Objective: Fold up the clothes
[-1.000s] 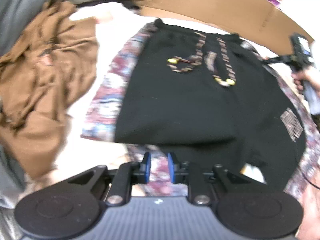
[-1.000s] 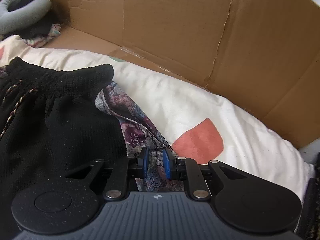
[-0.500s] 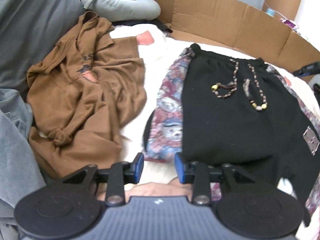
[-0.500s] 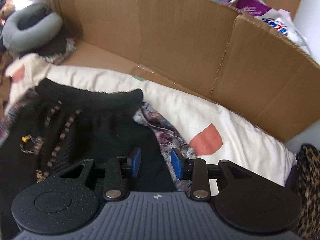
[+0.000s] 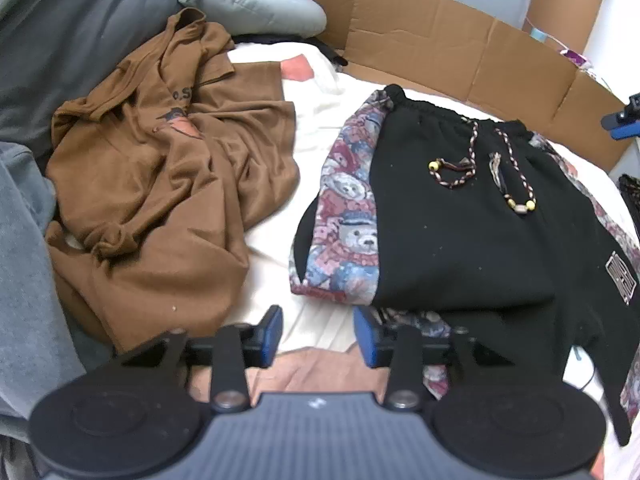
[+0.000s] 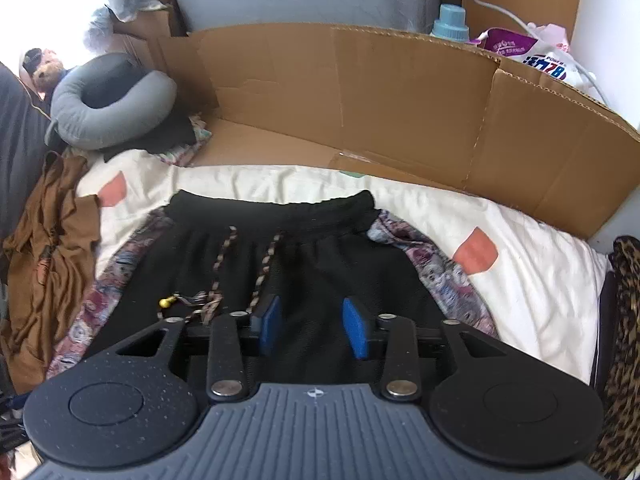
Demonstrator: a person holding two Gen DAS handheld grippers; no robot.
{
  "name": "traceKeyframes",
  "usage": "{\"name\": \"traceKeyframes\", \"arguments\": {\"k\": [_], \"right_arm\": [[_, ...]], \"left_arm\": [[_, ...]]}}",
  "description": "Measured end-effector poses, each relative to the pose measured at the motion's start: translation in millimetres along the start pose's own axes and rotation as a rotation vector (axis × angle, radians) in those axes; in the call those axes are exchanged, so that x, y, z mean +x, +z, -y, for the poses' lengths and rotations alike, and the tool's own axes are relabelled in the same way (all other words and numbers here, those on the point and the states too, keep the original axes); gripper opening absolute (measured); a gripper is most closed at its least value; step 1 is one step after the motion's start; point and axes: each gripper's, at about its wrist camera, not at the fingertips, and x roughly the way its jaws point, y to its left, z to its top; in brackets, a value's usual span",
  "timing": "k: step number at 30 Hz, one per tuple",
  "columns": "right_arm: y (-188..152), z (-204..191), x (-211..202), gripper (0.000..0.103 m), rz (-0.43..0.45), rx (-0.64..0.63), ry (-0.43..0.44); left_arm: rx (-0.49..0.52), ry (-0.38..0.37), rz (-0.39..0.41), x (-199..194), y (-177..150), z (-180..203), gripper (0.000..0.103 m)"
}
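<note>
Bedsheet (image 5: pixel 320 128) carries black sweatpants (image 5: pixel 460 232), lower legs doubled under, beside a crumpled brown shirt (image 5: pixel 160 184). I hold left gripper (image 5: pixel 318 334) and right gripper (image 6: pixel 310 326) spread, empty. For any further fold, I align teddy-print edges, then drawstring (image 5: pixel 472 160).

Partial letters "O.S" are printed on the brown shirt (image 5: pixel 160 184), upper left of the left wrist view. Blue inverted lettering on the white bag (image 6: pixel 536 56), upper right of the right wrist view, cannot be read. The patch on the black trousers (image 5: pixel 621 278) is illegible.
</note>
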Motion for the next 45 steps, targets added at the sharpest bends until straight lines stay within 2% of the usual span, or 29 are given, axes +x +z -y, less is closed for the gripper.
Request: {"name": "traceKeyframes", "arguments": {"k": [6,9,10,12,17,21,28,32,35,38,42,44,45], "right_arm": [[-41.4,-32.3,-15.7,0.047,0.014,0.019,0.011],[-70.3,-43.9,-17.4,0.048,-0.023,0.055,0.061],[-80.0,-47.3,-17.5,0.05,-0.04,0.066,0.081],[-98.7,-53.5,-17.3,0.061,-0.07,0.09,0.123],[-147.1,-67.8,-12.0,0.064,-0.135,0.129,0.209],[-180.3,-72.9,-5.6,0.076,-0.161,0.176,0.245],[-215.4,-82.5,8.1,0.077,-0.206,0.187,0.311],[-227.9,-92.9,19.4,0.077,-0.247,0.197,0.383],[-235.4,-101.6,27.6,0.077,-0.286,0.178,0.389],[-241.9,-105.7,31.3,0.077,-0.313,0.178,0.407],[-246.5,-107.5,32.1,0.077,-0.327,0.174,0.454],[-248.9,-107.2,34.1,0.077,-0.337,0.188,0.474],[-249.9,-107.5,35.4,0.077,-0.34,0.195,0.477]], "left_arm": [[-0.003,-0.023,0.018,3.2,-3.4,1.4,0.045],[0.01,-0.021,0.013,6.7,-5.4,4.0,0.045],[0.015,-0.021,0.011,7.7,-6.1,4.8,0.045],[0.005,-0.035,0.008,4.5,-10.2,6.2,0.045],[-0.035,-0.079,-0.003,-6.8,-22.4,9.6,0.048],[-0.066,-0.114,-0.012,-15.8,-32.2,12.4,0.052],[-0.15,-0.191,-0.032,-21.8,-48.9,18.4,0.064],[-0.227,-0.25,-0.049,-15.4,-57.9,23.0,0.065],[-0.282,-0.287,-0.058,-9.9,-64.1,26.2,0.065],[-0.297,-0.277,-0.057,0.0,-65.1,30.4,0.063],[-0.331,-0.289,-0.086,16.7,-65.3,32.5,0.052],[-0.354,-0.298,-0.104,24.6,-65.9,32.3,0.037],[-0.37,-0.304,-0.113,27.6,-66.4,31.2,0.018]]}}
